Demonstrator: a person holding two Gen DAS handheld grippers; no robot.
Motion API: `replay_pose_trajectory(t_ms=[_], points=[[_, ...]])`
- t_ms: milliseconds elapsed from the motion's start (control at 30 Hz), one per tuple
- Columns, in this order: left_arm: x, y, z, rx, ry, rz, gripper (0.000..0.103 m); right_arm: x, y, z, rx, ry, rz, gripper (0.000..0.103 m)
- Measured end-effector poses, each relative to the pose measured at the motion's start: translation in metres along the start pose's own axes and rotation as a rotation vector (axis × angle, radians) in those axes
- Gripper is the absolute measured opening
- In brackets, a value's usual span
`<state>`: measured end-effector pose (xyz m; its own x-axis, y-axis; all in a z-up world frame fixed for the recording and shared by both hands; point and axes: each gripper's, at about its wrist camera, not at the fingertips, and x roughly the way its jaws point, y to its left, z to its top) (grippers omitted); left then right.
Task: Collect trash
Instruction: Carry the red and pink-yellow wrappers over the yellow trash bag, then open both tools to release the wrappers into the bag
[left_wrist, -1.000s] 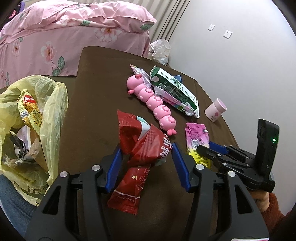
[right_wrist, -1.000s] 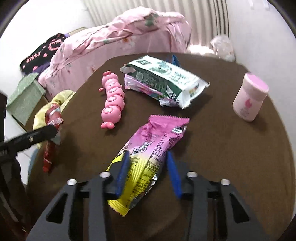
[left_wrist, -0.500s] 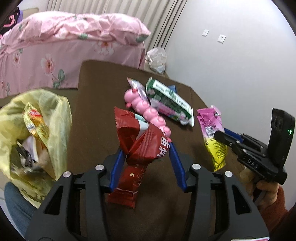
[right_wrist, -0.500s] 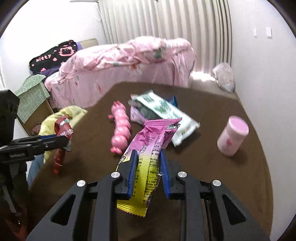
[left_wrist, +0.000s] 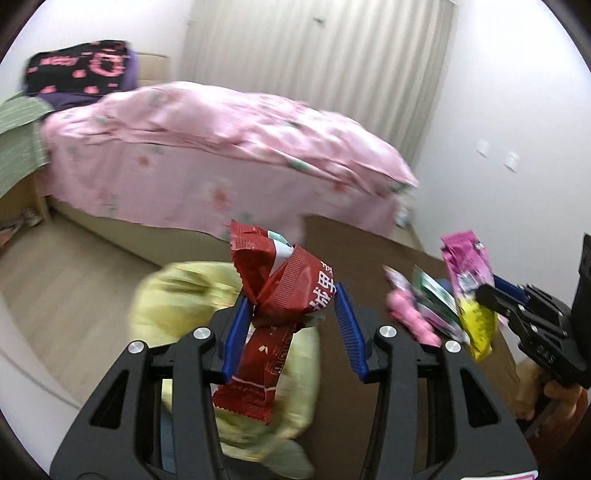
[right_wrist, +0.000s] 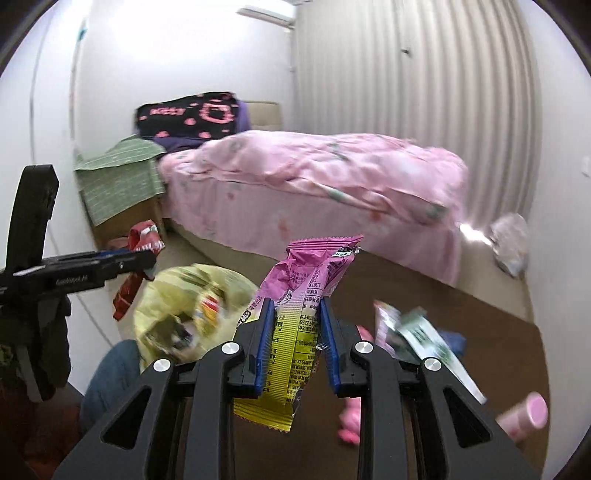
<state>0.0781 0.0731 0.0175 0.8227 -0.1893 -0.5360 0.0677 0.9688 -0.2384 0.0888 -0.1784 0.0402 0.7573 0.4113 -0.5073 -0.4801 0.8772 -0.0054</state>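
Observation:
My left gripper (left_wrist: 293, 325) is shut on a crumpled red snack wrapper (left_wrist: 280, 291) and holds it in the air over the yellow plastic trash bag (left_wrist: 184, 295). My right gripper (right_wrist: 295, 339) is shut on a pink and yellow wrapper (right_wrist: 303, 295), lifted above the brown table (right_wrist: 480, 325). The yellow trash bag (right_wrist: 184, 295) lies left of it, blurred. The left gripper with the red wrapper shows in the right wrist view (right_wrist: 136, 258). The right gripper with its wrapper shows in the left wrist view (left_wrist: 476, 291).
On the table lie a pink caterpillar toy (left_wrist: 410, 317), a green and white packet (right_wrist: 424, 336) and a pink bottle (right_wrist: 524, 413). A pink bed (right_wrist: 314, 184) stands behind. A white bag (right_wrist: 511, 240) lies by the wall.
Both grippers have risen and swung left toward the yellow bag, each still holding its wrapper. The views now tilt up to the bed and walls.

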Motion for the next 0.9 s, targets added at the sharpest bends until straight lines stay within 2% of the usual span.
replay_pose_trajectory(t_ms=[100,200,333,467,567,667,800,900], points=[[-0.008,0.028,0.004,-0.086,-0.045,0.064,0.042,0.024,0.015,0.016,-0.016,-0.002,0.063,0.024],[-0.005,0.044,0.001,-0.136,-0.059,0.09,0.043,0.048,0.027,0.028,-0.033,0.014,0.103,0.024],[0.026,0.053,-0.011,-0.157,-0.004,0.1,0.043,0.094,0.048,0.03,-0.118,0.079,0.126,0.024],[0.057,0.072,-0.027,-0.258,0.065,0.083,0.043,0.15,0.055,0.012,-0.108,0.228,0.162,0.024],[0.063,0.085,-0.032,-0.318,0.062,0.094,0.043,0.194,0.057,-0.001,-0.054,0.358,0.204,0.024],[0.065,0.089,-0.032,-0.324,0.056,0.111,0.043,0.227,0.074,-0.007,-0.039,0.437,0.268,0.024],[0.069,0.088,-0.032,-0.313,0.068,0.11,0.043,0.236,0.096,-0.01,-0.098,0.442,0.279,0.024],[0.072,0.09,-0.029,-0.33,0.064,0.085,0.043,0.23,0.096,-0.011,-0.113,0.419,0.278,0.024]])
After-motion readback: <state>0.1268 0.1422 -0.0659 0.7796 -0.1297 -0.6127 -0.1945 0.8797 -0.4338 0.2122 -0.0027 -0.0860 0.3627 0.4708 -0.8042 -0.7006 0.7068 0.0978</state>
